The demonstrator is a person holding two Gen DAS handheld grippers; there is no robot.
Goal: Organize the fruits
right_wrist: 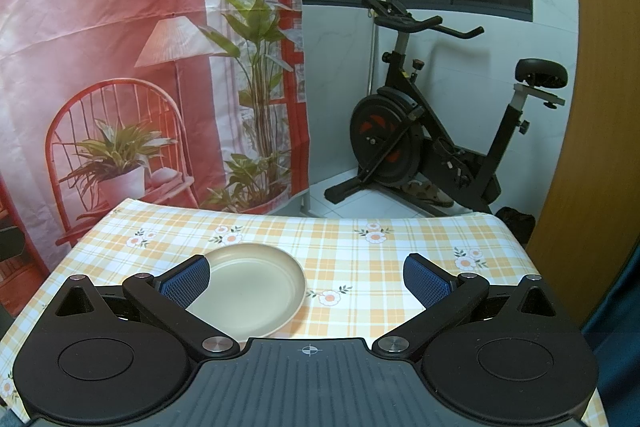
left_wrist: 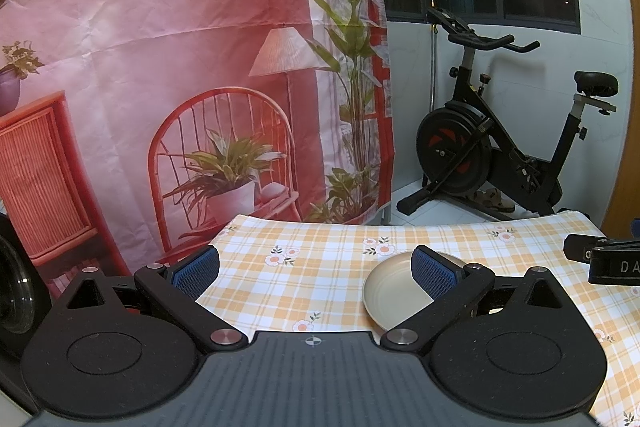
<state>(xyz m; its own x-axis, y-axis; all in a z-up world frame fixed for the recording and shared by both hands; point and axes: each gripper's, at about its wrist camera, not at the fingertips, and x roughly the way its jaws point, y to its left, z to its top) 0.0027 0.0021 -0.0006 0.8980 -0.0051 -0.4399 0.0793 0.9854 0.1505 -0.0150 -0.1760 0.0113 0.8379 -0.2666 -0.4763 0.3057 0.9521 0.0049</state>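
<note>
**Mostly bare table, one plate in the way**

Checked tablecloth (right_wrist: 360, 267) lies bare across frame centre and right. A cream plate (right_wrist: 256, 283) sits lower left. Backdrop (right_wrist: 100, 47) and exercise bike (right_wrist: 432, 131) stand beyond the far edge.

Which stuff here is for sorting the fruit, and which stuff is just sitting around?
For the job:
- cream plate, empty, on the checked tablecloth
- left gripper, open
- right gripper, open
No fruit shows in either view.

Just around:
- exercise bike
- printed backdrop
</note>
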